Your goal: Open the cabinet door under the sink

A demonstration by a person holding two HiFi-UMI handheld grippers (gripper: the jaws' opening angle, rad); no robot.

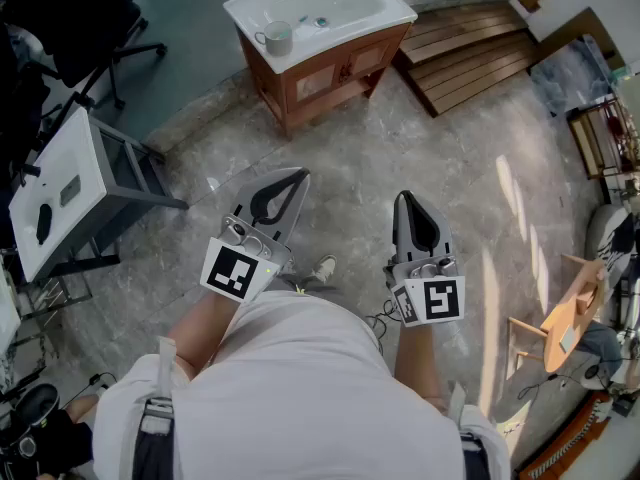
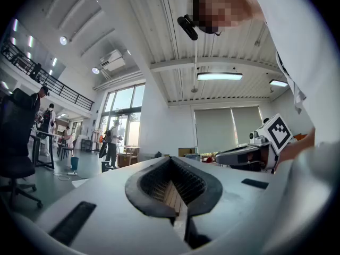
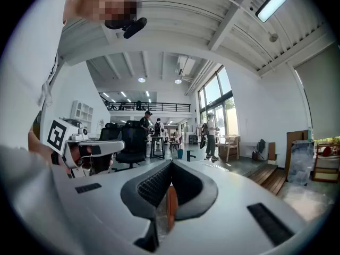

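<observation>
The wooden cabinet (image 1: pixel 330 73) stands at the far side of the stone floor, under a white sink (image 1: pixel 330 8). Its two panelled doors (image 1: pixel 316 82) are closed. A grey cup (image 1: pixel 277 38) sits on the sink's left rim. My left gripper (image 1: pixel 301 174) and right gripper (image 1: pixel 402 196) are held close to the body, well short of the cabinet, pointing roughly toward it. Both are shut with nothing between their jaws. The left gripper view (image 2: pixel 171 159) and the right gripper view (image 3: pixel 170 163) look out across the hall, and the cabinet does not show in either.
Wooden planks (image 1: pixel 470 53) lie right of the cabinet. A grey stand with a white top (image 1: pixel 70 188) stands at left, with an office chair (image 1: pixel 80 28) behind it. A wooden stool (image 1: pixel 570 318) is at right. People stand far off in the hall (image 3: pixel 154 126).
</observation>
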